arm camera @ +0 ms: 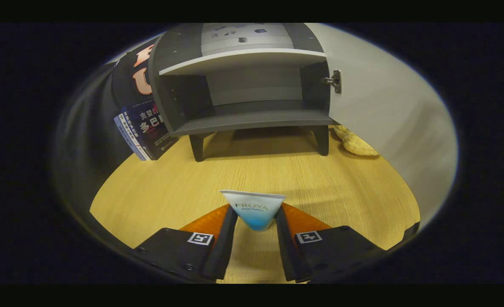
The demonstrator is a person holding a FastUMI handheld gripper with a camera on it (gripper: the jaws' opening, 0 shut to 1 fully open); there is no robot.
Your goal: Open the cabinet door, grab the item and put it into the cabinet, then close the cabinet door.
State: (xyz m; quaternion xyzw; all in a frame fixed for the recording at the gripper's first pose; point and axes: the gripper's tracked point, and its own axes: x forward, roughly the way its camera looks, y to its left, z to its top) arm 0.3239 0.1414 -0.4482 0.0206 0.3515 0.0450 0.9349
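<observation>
**Tube held, cabinet standing open**

Jaws partly closed: we see the gripper (256, 217) with both fingers pressed against the sides of a small white-to-blue plastic cosmetic tube (255, 209), which stands between the fingertips with its flat crimped end upward and its narrow end pointing down. Whether the narrow end touches the desk we cannot tell.

Below and ahead lies the light yellow wood-grain desk (183, 187). Well beyond the fingers, toward the desk's far edge, stands the dark grey wooden cabinet (243, 85) on short legs. Its pale grey door (384, 111) is swung wide to the right, hung on a metal hinge (335, 81). We note one light shelf across the cabinet's upper part and a bare lower compartment beneath it.

Just left of the cabinet, a few dark-blue-covered books (143, 132) lean upright against its side. At the desk's far right edge, under the open door, sits a knobbly yellow object (356, 143), partly hidden; we cannot identify it.
</observation>
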